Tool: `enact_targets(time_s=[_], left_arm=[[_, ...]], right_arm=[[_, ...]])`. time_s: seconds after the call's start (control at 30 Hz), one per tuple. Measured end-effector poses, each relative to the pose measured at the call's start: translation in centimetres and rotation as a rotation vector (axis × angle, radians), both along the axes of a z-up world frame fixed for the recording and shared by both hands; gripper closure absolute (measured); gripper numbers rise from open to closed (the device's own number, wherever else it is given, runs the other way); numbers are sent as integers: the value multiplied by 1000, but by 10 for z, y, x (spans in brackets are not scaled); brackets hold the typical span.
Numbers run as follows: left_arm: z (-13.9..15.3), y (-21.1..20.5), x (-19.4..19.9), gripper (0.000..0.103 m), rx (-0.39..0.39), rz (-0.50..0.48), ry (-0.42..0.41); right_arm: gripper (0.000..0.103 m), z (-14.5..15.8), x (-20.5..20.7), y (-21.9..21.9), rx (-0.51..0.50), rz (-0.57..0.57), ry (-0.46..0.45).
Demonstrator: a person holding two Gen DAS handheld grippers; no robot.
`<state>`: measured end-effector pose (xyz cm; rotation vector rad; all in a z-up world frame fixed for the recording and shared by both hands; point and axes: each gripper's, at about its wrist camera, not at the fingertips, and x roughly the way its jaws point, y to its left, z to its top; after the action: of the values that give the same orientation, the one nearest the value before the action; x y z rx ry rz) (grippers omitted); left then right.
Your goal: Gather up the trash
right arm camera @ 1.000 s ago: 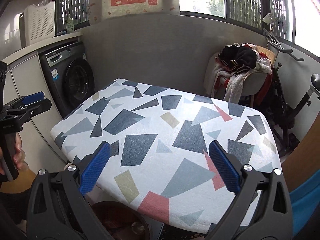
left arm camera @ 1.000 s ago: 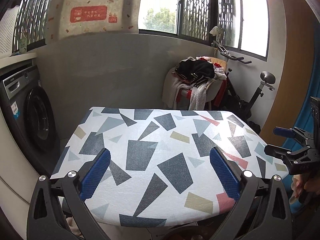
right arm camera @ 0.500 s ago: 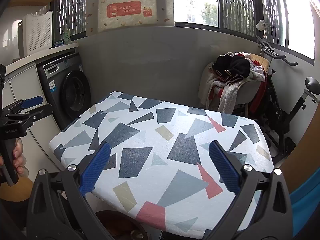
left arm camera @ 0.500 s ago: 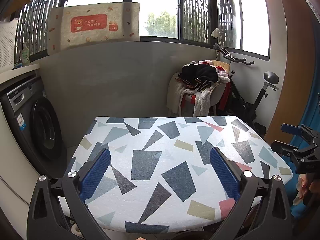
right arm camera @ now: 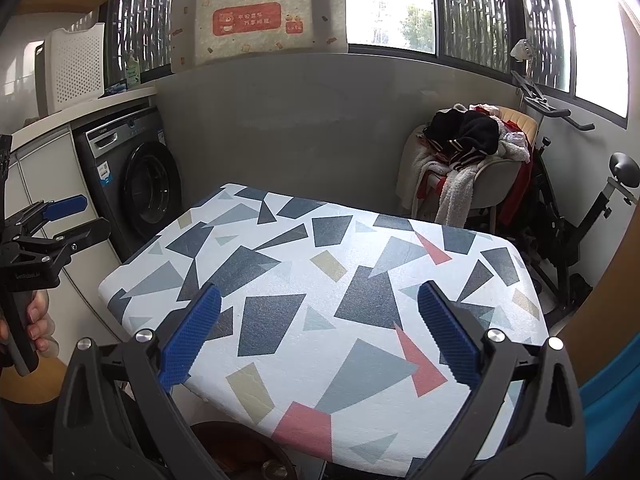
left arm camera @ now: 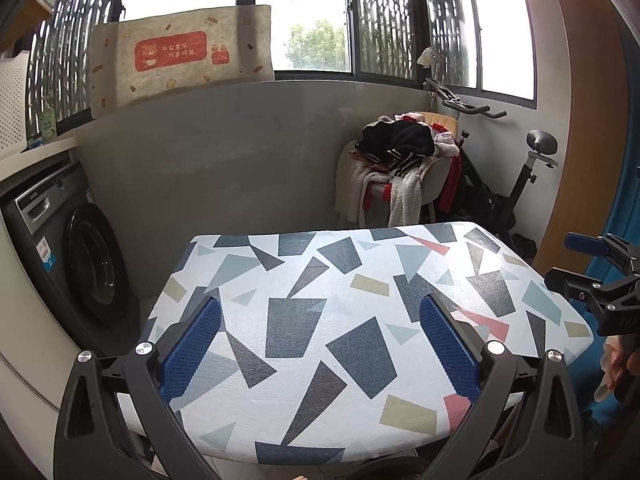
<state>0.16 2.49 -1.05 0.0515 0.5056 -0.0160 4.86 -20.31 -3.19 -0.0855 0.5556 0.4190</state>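
Both grippers hang over the near edge of the table (left arm camera: 304,320), the left gripper (left arm camera: 320,344) and the right gripper (right arm camera: 320,340) each with blue pads spread wide and nothing between them. I see no trash on the patterned cloth. At seven o'clock below the right gripper sits a dark round container (right arm camera: 240,456), possibly a bin.

Small red label on mat (right arm camera: 258,26) reads "cute".
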Motion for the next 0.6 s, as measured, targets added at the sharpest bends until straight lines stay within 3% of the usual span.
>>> enact_targets(time_s=[0.6], left_arm=[[1, -1, -1, 6, 5, -23, 5]], right_arm=[[6, -1, -1, -3, 10, -16, 2]])
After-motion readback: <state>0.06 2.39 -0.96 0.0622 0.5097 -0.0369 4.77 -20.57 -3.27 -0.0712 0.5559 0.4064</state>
